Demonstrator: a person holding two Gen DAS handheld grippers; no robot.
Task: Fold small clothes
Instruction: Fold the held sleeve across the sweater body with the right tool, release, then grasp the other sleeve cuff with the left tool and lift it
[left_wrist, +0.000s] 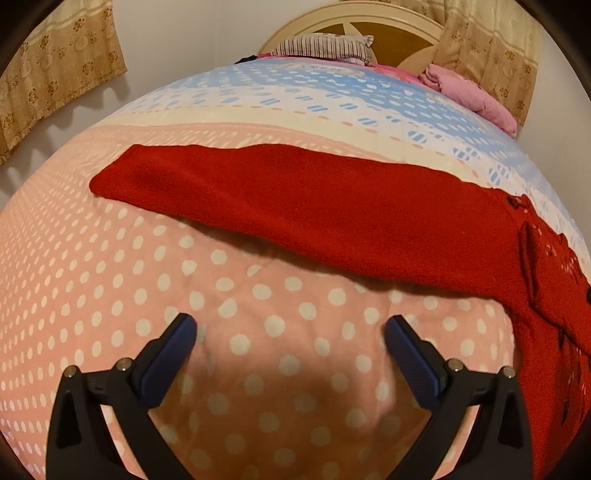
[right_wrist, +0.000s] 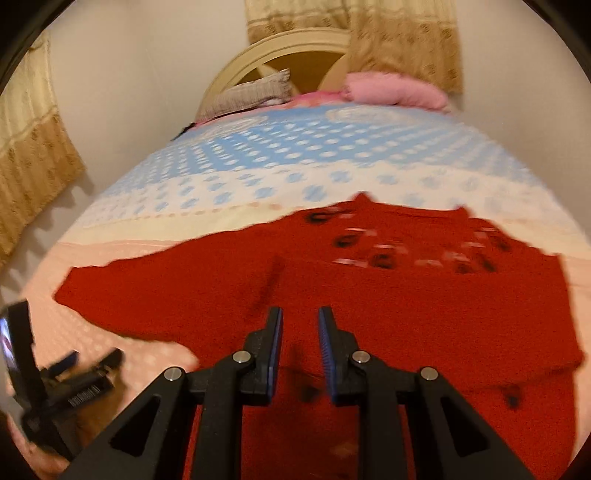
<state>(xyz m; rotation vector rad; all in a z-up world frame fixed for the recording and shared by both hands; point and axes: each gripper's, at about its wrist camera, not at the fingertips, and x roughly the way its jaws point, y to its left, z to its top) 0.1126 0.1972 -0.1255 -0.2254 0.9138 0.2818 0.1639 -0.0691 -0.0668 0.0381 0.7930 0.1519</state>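
A polka-dot bedspread (left_wrist: 110, 295) filled both views. Across it lay the red knit garment (left_wrist: 314, 206), its sleeve running long from the left of the left wrist frame toward the right edge, beyond and above the fingers. In the right wrist view the garment's body sat directly under the right gripper (right_wrist: 300, 325), which was clearly the nearer one. Its jaws stood narrow, with nothing visibly pinched between them. The left gripper (left_wrist: 290, 332) hung wide apart over bare spread. White lettering on that tool's body was too blurred to read.
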